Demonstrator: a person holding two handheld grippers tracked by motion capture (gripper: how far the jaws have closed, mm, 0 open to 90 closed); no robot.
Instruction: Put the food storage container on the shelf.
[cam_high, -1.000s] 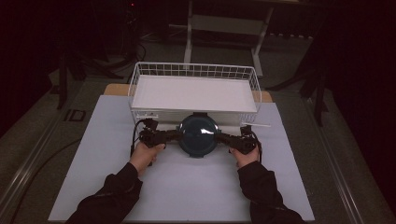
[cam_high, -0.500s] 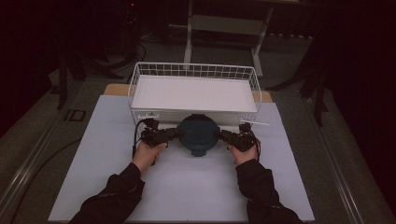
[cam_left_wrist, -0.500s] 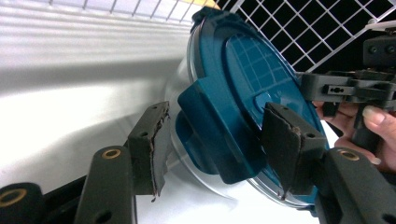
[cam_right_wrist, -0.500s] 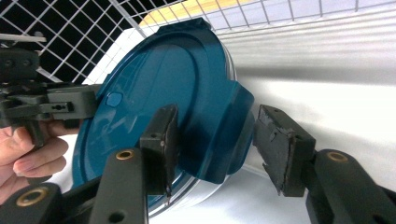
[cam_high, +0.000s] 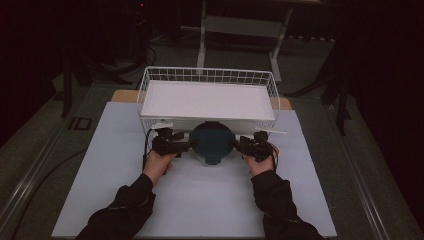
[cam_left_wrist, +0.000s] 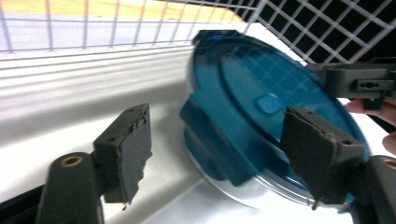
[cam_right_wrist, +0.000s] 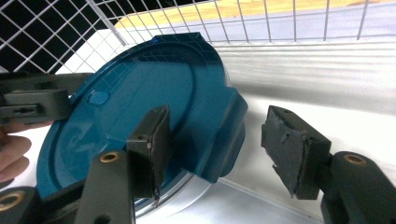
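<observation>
White table surface (cam_high: 100, 180) is filling the lower half of the high view, running from the centre down to the bottom edge; a white wire basket (cam_high: 150, 82) is sitting at upper centre of that view, its near wall just behind the work, its mesh crossing the top of both gripper views; a person's dark sleeves (cam_high: 125, 210) are coming in from the bottom edge, one either side of centre; a round teal lid with a clear rim (cam_high: 211, 142) is sitting at centre of the high view, just in front of the basket's near wall, tilted up off the table, its raised side latches pointing toward each gripper; left gripper (cam_high: 186, 146) is reaching in from the left of the lid, its jaws standing wide apart in the left gripper view, the left latch (cam_left_wrist: 210, 140) lying between them, the right-hand pad (cam_left_wrist: 317, 154) overlapping the lid's face, gripping nothing that can be seen; right gripper (cam_high: 234, 144) is reaching in from the right of the lid, jaws likewise spread wide in the right gripper view, the right latch (cam_right_wrist: 219, 135) sitting in the gap, one pad (cam_right_wrist: 154, 144) lying over the lid's face, the other pad (cam_right_wrist: 292, 149) standing clear to the right, not clamped.
</observation>
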